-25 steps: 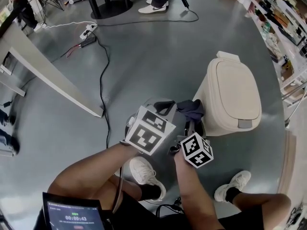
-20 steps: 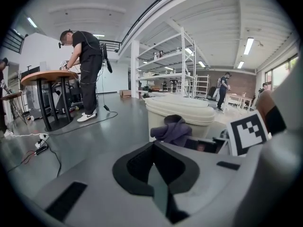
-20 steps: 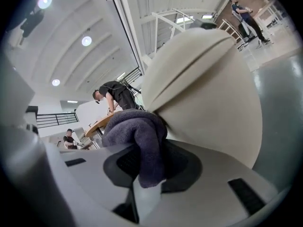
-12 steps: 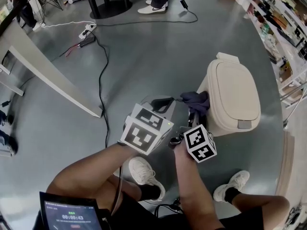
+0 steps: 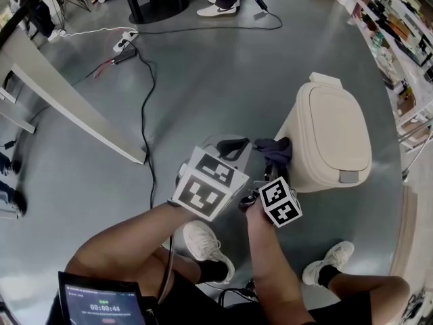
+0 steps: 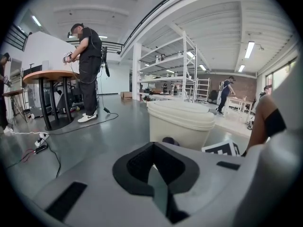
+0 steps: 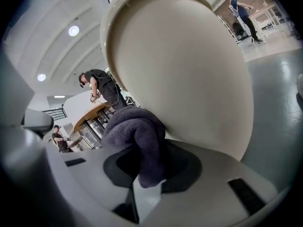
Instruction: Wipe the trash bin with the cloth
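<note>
A cream trash bin (image 5: 331, 137) with its lid down stands on the grey floor at the right of the head view. My right gripper (image 5: 273, 162) is shut on a dark grey cloth (image 5: 274, 149), which presses against the bin's left side wall. In the right gripper view the cloth (image 7: 137, 136) bulges out of the right gripper (image 7: 142, 174), with the bin's wall (image 7: 189, 70) right behind it. My left gripper (image 5: 233, 145) hovers just left of the cloth, shut and holding nothing. The left gripper view shows the left gripper (image 6: 154, 150) pointing at the bin (image 6: 182, 122).
A black cable (image 5: 143, 114) and a power strip (image 5: 124, 44) lie on the floor at the left, beside a slanted table edge (image 5: 67, 107). Shelves (image 5: 392, 39) line the right side. My shoes (image 5: 201, 242) (image 5: 328, 259) stand near the bin. Another person's shoes (image 5: 216, 9) are at the far end.
My right gripper slid the cloth a little away along the bin's side, then back toward me. The left gripper has hardly moved.
</note>
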Demonstrator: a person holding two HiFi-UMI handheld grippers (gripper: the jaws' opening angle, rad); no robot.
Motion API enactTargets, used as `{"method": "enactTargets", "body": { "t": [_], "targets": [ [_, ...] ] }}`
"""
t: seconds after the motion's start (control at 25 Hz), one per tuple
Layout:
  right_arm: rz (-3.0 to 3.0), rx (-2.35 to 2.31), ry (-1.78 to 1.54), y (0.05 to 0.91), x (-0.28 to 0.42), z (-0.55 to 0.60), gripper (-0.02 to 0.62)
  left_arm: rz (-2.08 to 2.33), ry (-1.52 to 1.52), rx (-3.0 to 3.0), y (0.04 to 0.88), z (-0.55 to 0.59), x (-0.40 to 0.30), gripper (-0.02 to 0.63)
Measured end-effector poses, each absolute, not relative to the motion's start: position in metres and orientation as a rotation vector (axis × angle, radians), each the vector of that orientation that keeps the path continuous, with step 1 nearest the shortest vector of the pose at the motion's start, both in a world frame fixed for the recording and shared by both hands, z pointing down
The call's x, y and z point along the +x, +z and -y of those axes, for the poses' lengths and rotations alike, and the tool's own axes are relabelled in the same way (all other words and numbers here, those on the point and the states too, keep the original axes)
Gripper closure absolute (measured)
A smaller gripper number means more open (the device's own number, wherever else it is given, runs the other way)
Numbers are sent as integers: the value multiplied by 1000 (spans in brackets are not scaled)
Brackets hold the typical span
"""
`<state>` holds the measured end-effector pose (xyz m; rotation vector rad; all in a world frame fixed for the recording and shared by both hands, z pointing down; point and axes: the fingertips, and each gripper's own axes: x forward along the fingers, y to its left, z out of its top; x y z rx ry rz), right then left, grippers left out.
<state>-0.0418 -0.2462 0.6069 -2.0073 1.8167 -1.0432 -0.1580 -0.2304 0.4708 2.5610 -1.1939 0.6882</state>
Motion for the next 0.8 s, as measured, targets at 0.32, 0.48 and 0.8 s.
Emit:
{"method": "enactTargets", "body": {
  "t": [0.32, 0.48, 0.8],
  "targets": [
    [-1836, -2102, -1117, 661, -43, 239, 517, 1163, 711, 2548, 480, 229, -161, 609],
    [-1851, -2169, -1156, 686, -41, 235, 517, 1150, 723, 2547, 485, 229, -160, 609],
    [-1931, -2289, -1162, 730, -33, 229, 517, 1128, 740, 2537, 491, 226, -158, 609]
  ]
}}
